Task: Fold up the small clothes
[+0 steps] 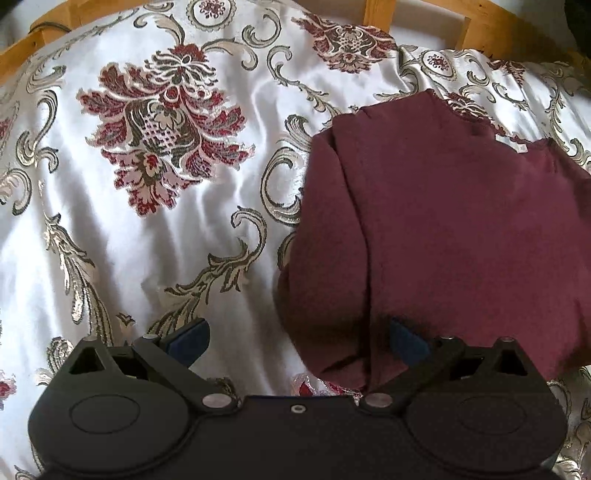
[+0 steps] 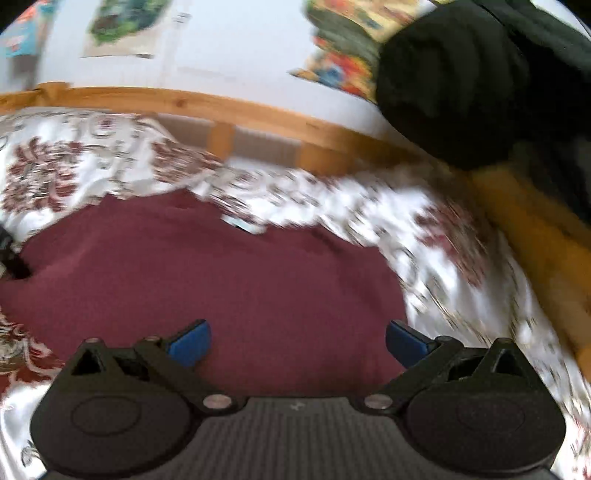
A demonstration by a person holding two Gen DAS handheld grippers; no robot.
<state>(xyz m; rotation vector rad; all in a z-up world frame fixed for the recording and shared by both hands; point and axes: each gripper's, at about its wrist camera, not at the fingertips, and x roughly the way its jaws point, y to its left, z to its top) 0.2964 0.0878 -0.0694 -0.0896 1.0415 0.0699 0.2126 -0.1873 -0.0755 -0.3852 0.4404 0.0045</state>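
A maroon garment (image 1: 454, 229) lies folded on the floral bedspread (image 1: 155, 206), filling the right half of the left wrist view. My left gripper (image 1: 297, 341) is open at the garment's near left edge; its right pad (image 1: 404, 341) rests against the cloth, its left pad (image 1: 190, 341) is over bare bedspread. In the right wrist view the same garment (image 2: 221, 280) spreads flat below my right gripper (image 2: 297, 343), which stands open just above the cloth with nothing between its blue pads. That view is motion-blurred.
A wooden bed frame rail (image 2: 229, 110) runs behind the bedspread, with a white wall and colourful posters (image 2: 122, 29) beyond. A dark bulky fabric shape (image 2: 461, 81) sits at the upper right. A small white tag (image 2: 243, 225) shows at the garment's far edge.
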